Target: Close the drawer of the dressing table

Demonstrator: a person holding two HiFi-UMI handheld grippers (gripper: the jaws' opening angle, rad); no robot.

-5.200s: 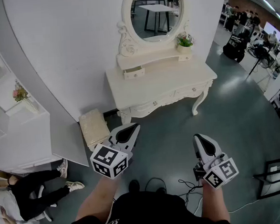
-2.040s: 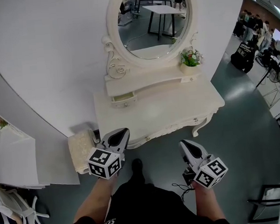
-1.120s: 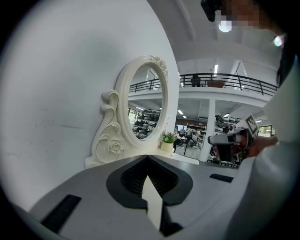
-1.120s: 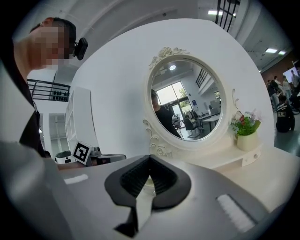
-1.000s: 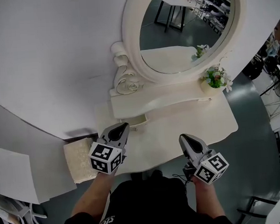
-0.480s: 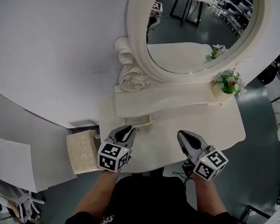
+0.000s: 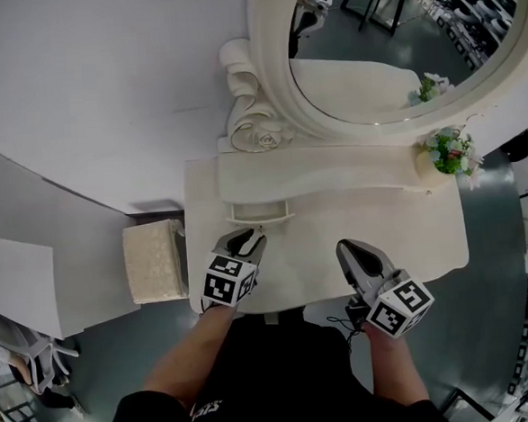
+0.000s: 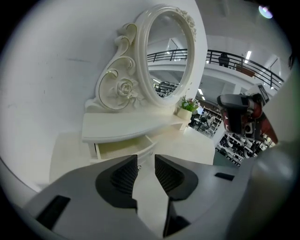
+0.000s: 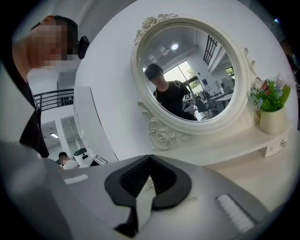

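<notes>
Drawer (image 7: 258,217) is still pulled out from under the left end of the low shelf (image 7: 333,169), on the dressing table (image 7: 383,233).

Change since a second ago: my left gripper (image 7: 252,240) has dropped from the table's front edge to just short of the drawer front. Its jaws were together and are now opening. Nothing is gripped; in the left gripper view the small knob (image 8: 139,167) shows in the gap between the pads. My right gripper (image 7: 347,245) hangs over the tabletop, tips together and empty.

Reading: the reach is nearly done and the push has not begun.

Materials: glossy cream-painted wood; bowed drawer front with a bare, pale interior; carved scroll and rose (image 8: 123,89) beside the oval mirror (image 7: 379,53); ribbed dark pads.
</notes>
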